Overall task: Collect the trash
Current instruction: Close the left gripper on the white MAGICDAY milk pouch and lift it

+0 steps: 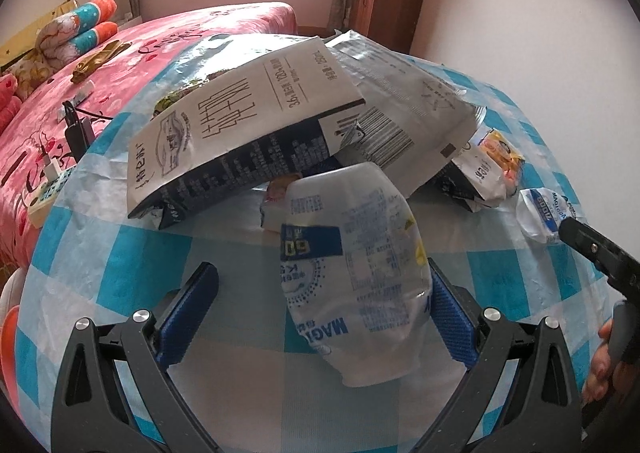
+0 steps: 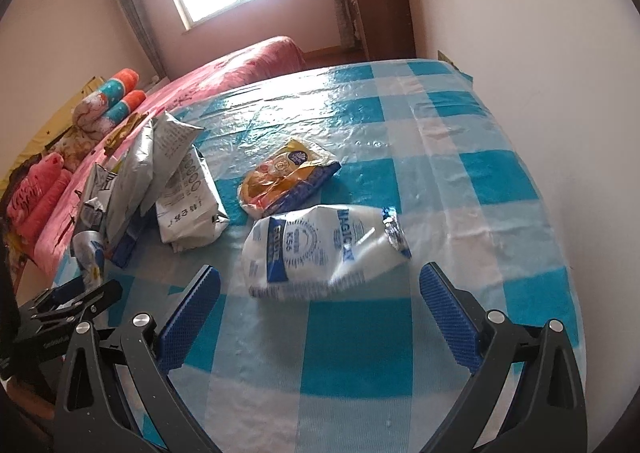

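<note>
Lying on the blue-checked tablecloth [image 2: 360, 353]: empty packaging. Item one, white-and-blue plastic bag [image 1: 356, 273], sits between the parted fingers of the left gripper [image 1: 324, 317], touching the right pad only, not clamped. Item two, a matching crumpled bag [image 2: 320, 249], lies just beyond the right gripper [image 2: 320, 317], whose jaws stand wide and empty. Far left: milk cartons [image 1: 248, 133] piled together; yellow wrapper [image 2: 284, 177] nearby. Likely light, soft, slippery film; pinch at a crumpled fold mid-body.
</note>
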